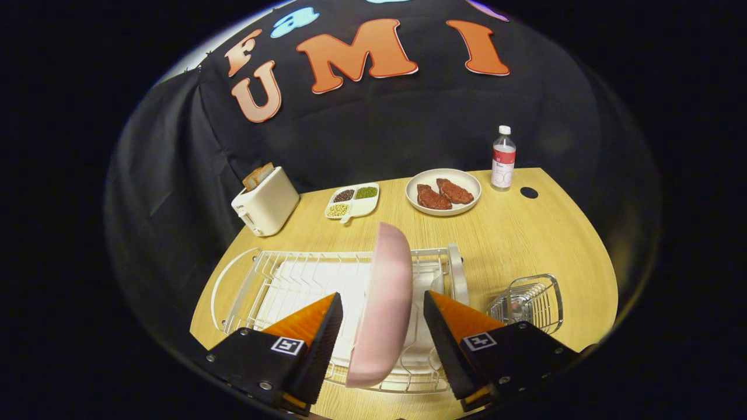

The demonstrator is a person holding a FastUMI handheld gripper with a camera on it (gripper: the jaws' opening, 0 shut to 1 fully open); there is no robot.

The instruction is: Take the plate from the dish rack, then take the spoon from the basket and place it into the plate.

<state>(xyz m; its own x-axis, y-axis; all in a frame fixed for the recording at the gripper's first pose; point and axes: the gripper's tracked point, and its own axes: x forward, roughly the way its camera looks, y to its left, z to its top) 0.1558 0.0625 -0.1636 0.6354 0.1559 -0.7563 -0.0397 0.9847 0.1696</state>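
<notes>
tool point(382, 326): two fingers spread wide, one on either side of the plate; neither finger appears to press on it, a gap shows on both sides.
plate point(382, 303): pink, standing on edge in the dish rack, directly between the fingers; its rim runs away from the tool, so the disc is seen nearly edge-on.
long axis: the plate's flat faces turn toward the two fingers, one face each; the thin dimension spans the gap, which suits a pinch across the thickness.
dish rack point(274, 280): white wire frame on the table, just ahead of and beneath the fingers; the plate sits toward the end nearer the basket.
basket point(528, 300): small wire holder beside the rack, just beyond the right-hand finger; something shiny lies inside, probably the spoon, though too small to tell.
step in hand: judged to be the approach to gripping the plate; the spoon part is not yet begun.
next move: closing the fingers should catch the plate; a straight lift out of the wires would likely follow.
risk: a smooth, upright plate may pivot or slip if pinched low near the rim.
table point(525, 233): light wood; beyond the rack stand a toaster point(265, 201), a divided dish of beans point(352, 201), a plate with meat point(443, 192) and a bottle point(503, 158), all well apart from the tool.
</notes>
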